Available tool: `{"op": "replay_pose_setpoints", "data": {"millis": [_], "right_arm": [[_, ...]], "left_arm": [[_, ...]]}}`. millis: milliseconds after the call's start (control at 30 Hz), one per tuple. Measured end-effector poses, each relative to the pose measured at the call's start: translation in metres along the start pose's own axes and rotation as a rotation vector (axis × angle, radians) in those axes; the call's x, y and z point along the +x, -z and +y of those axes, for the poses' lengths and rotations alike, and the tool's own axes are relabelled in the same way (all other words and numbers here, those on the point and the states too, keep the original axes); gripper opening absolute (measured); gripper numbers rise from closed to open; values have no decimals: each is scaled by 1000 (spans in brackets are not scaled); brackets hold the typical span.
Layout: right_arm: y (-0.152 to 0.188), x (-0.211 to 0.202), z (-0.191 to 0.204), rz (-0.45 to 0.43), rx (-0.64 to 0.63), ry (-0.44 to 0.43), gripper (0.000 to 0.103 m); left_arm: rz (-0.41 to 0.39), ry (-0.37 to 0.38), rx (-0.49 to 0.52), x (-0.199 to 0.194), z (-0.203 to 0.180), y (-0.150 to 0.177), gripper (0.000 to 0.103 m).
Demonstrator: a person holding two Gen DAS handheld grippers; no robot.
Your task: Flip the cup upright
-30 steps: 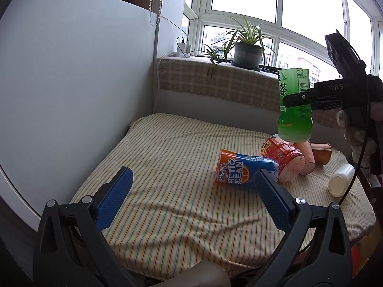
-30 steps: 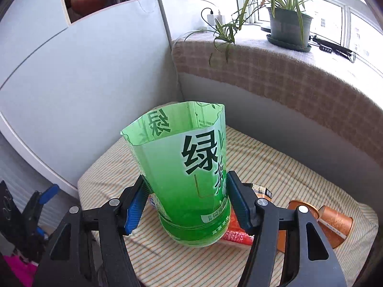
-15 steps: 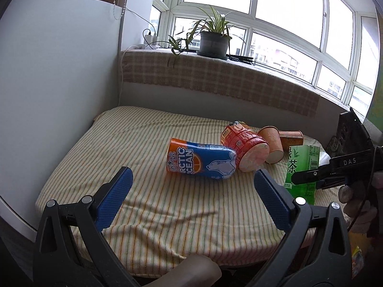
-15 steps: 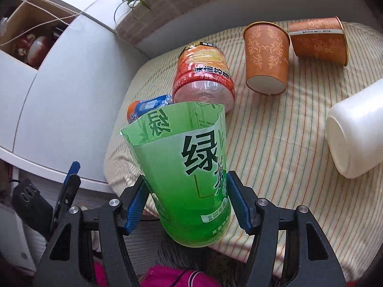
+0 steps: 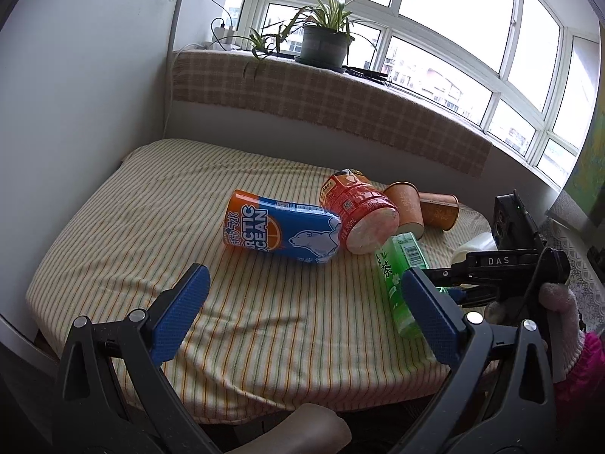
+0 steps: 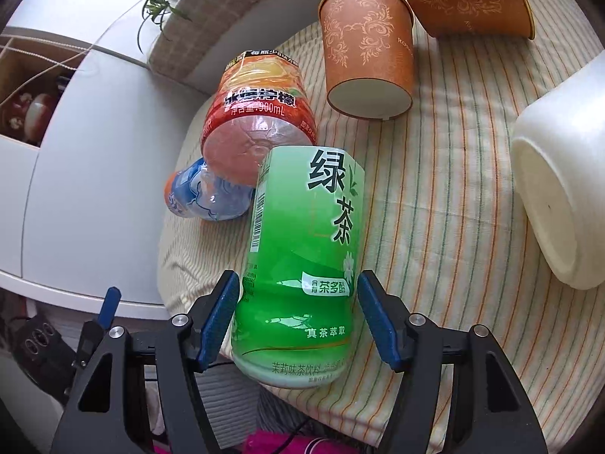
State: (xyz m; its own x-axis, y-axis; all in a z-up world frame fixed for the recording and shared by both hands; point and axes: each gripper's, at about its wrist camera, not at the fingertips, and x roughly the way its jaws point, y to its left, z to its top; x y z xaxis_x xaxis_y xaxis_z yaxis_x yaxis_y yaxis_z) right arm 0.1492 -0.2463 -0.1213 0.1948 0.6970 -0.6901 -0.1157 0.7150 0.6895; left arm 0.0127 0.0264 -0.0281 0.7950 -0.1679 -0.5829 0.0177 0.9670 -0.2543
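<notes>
A striped tabletop (image 5: pixel 264 302) sits below a bay window. The right hand-held gripper (image 6: pixel 298 321) straddles the green cup (image 6: pixel 302 265), pads slightly apart from it; the cup leans against the red cup (image 6: pixel 261 125). The left hand-held gripper (image 5: pixel 302 310) gapes empty.

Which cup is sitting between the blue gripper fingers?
The green tea cup, between the right gripper's open fingers. The blue Arctic Ocean cup, red cup, two orange paper cups and white cup lie farther off.
</notes>
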Motion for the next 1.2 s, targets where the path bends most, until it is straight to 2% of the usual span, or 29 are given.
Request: {"op": "replay_pose_setpoints", "data": {"millis": [133, 267, 333, 433, 500, 600, 667, 700, 800, 967, 1200], "right_arm": [[14, -15, 3, -29, -34, -7, 65], [37, -45, 14, -125, -108, 17, 68], [53, -61, 19, -184, -150, 53, 70], [82, -79, 25, -272, -213, 154, 70], [98, -86, 25, -317, -239, 212, 70], [120, -92, 18, -348, -246, 261, 70], [128, -95, 13, -362, -234, 278, 70], [134, -99, 9, -369, -227, 290, 70], [146, -112, 6, -405, -223, 328, 70], [153, -126, 9, -445, -235, 357, 70], [153, -124, 4, -455, -199, 347, 70]], "left_arm": [[53, 52, -19, 9, -1, 0, 103], [128, 136, -46, 28, -5, -2, 103], [170, 186, -73, 39, -9, -4, 103], [238, 265, -114, 61, -17, -8, 102], [285, 301, -137, 76, -24, -12, 96], [354, 358, -175, 101, -34, -18, 93], [403, 391, -205, 117, -40, -21, 85], [427, 403, -216, 126, -43, -21, 85], [472, 415, -224, 146, -53, -23, 85], [491, 395, -193, 166, -69, -23, 85], [527, 358, -168, 188, -80, -17, 77]]}}
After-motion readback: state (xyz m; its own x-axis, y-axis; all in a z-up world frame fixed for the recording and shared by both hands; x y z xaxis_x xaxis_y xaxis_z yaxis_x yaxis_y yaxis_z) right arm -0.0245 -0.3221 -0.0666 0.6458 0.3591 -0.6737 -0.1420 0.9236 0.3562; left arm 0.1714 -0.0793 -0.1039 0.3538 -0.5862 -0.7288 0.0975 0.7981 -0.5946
